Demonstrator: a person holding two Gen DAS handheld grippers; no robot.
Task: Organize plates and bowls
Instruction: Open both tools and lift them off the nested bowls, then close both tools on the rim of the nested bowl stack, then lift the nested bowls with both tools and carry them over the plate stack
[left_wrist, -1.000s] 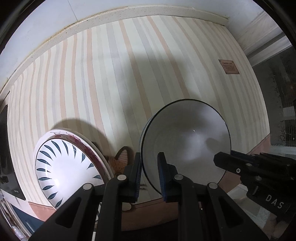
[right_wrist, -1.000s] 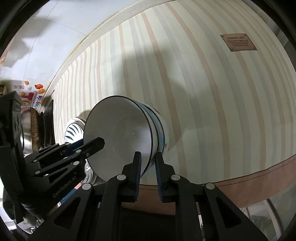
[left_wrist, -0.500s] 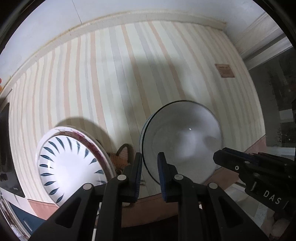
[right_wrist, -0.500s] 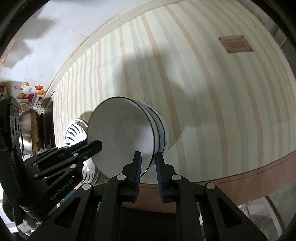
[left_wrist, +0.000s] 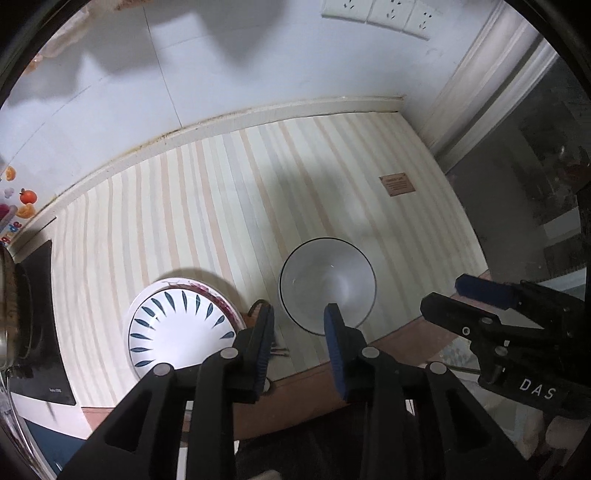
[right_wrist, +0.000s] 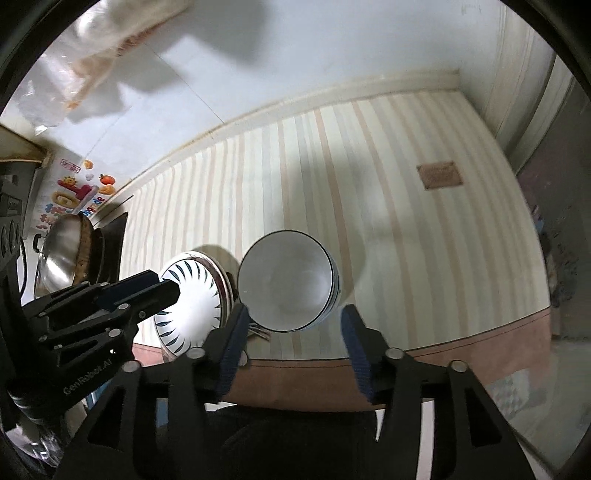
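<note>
A white bowl with a dark rim (left_wrist: 328, 284) stands on the striped mat, stacked on other bowls in the right wrist view (right_wrist: 288, 280). To its left is a stack of plates topped by a white plate with blue leaf marks (left_wrist: 181, 328), also seen in the right wrist view (right_wrist: 195, 302). My left gripper (left_wrist: 299, 328) is open and empty, just short of the bowl's near rim. My right gripper (right_wrist: 291, 325) is open and empty, its fingers either side of the bowl stack's near edge and apart from it.
The striped mat (left_wrist: 221, 206) covers a counter against a white tiled wall, with a brown label (left_wrist: 397, 183) at the right. A metal wok (right_wrist: 62, 254) and black stove (left_wrist: 33, 332) are at the left. The counter's brown front edge (right_wrist: 443, 350) is close.
Both grippers have let go of the bowl's rim, opened, and pulled back and up. The bowl now rests on the stack.
</note>
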